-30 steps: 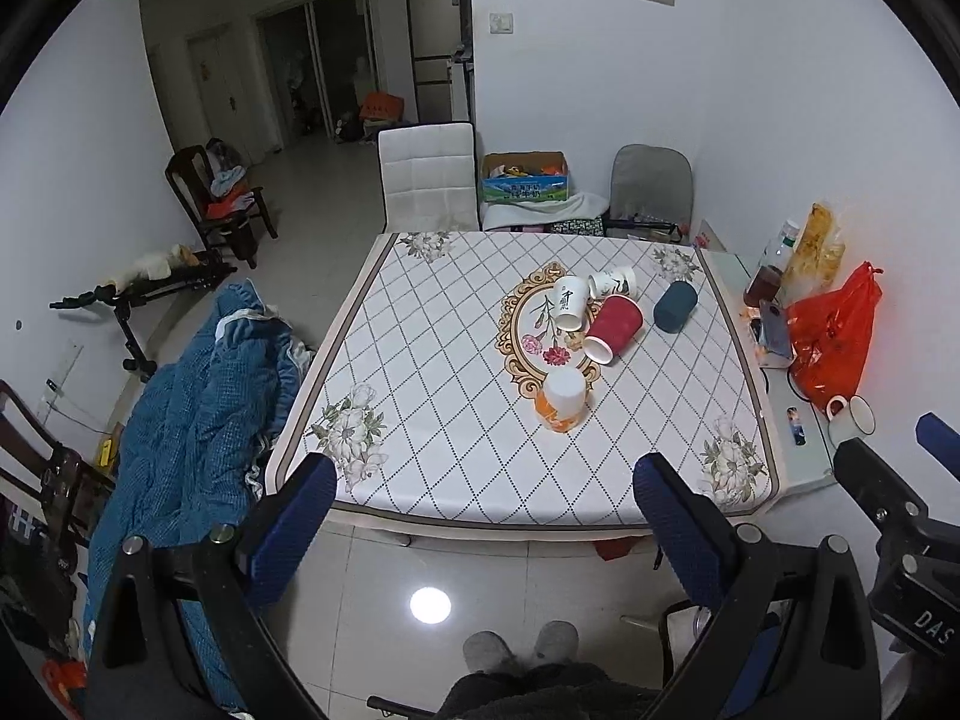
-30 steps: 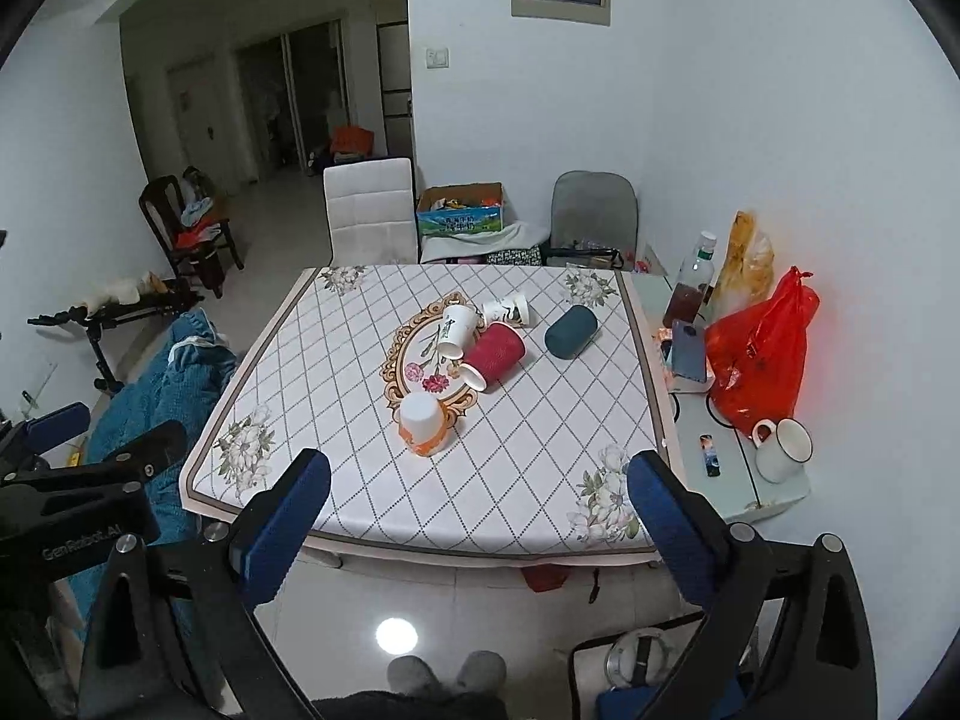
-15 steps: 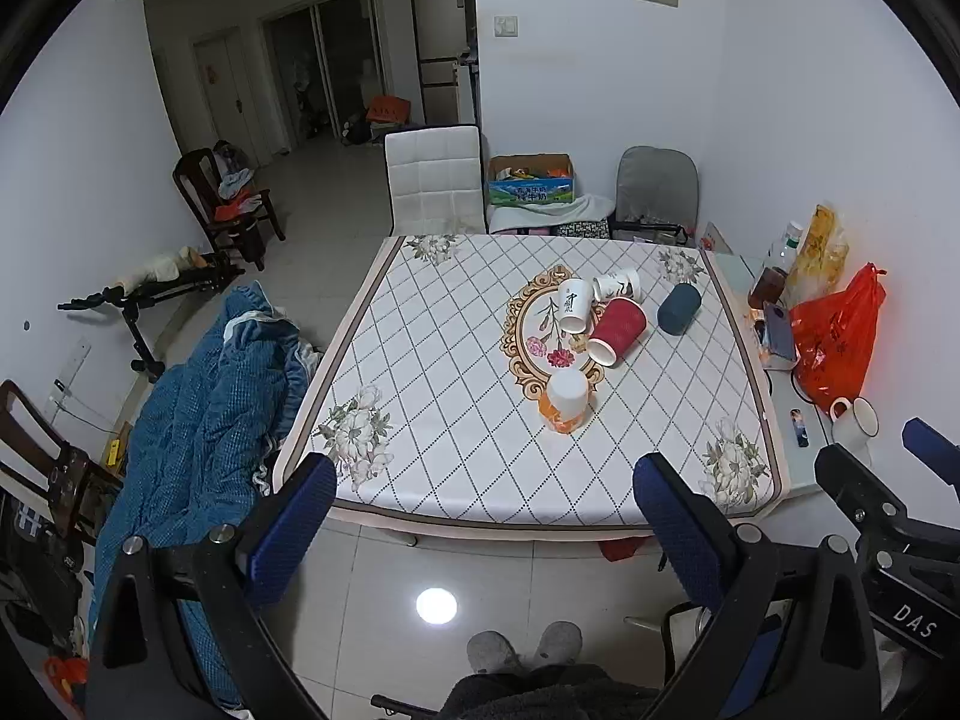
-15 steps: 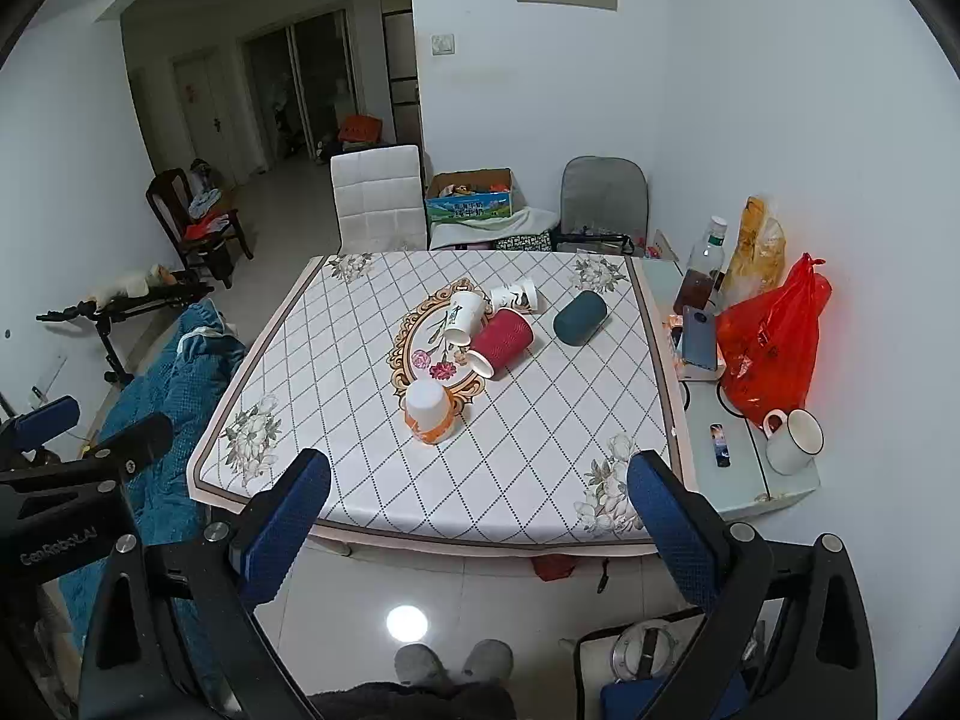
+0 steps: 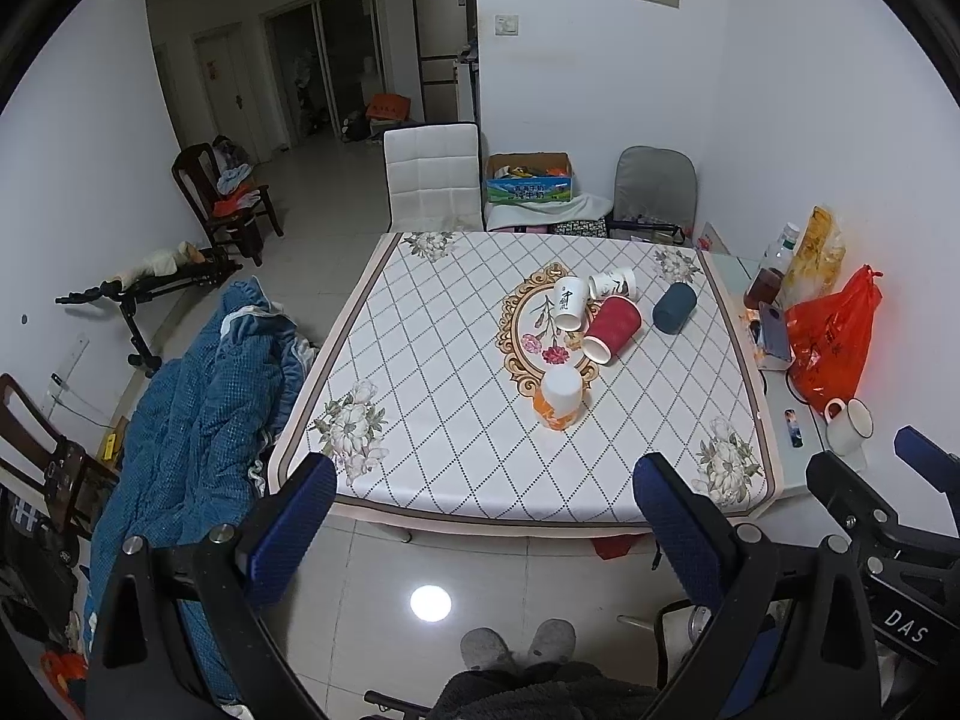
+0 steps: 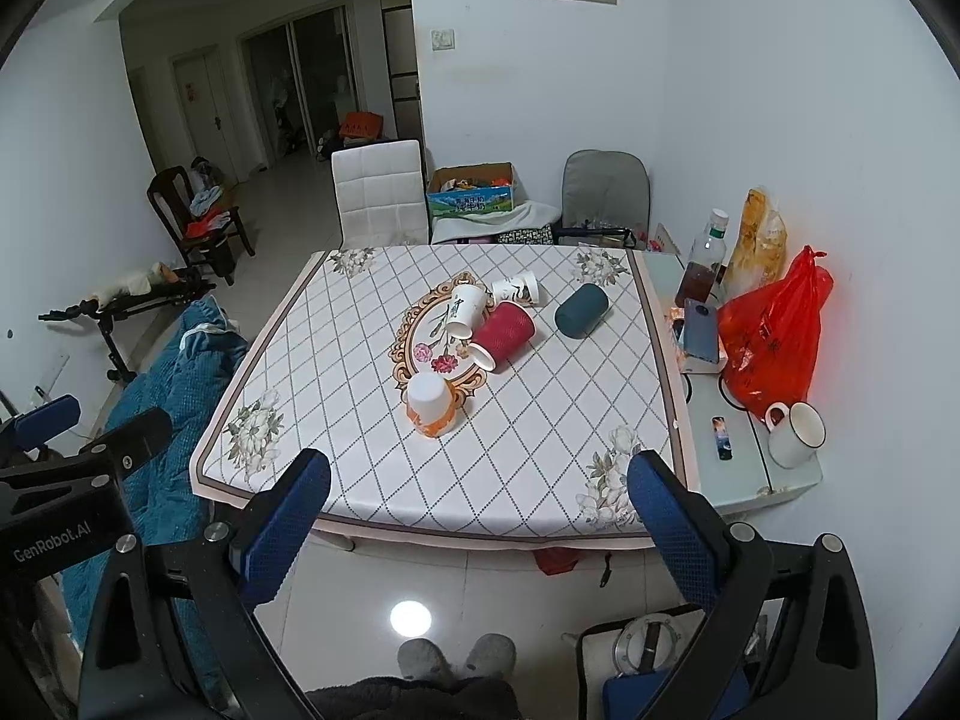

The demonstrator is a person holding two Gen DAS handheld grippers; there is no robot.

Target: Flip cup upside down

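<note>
Both tongs, left tongs [image 5: 480, 516] and right tongs [image 6: 480, 510], stand apart and empty short of the counter [image 6: 372, 480]; advance to the red ribbed paper cup [image 6: 503, 333] lying sideways mid-counter, then upend it.

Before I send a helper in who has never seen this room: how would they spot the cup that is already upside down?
Find the square table with the diamond-patterned cloth and its gold oval medallion in the middle. At the medallion's near end stands the orange-and-white cup, apart from the others. It alone stands base up; the red cup, teal cup and two white cups lie on their sides.
</note>
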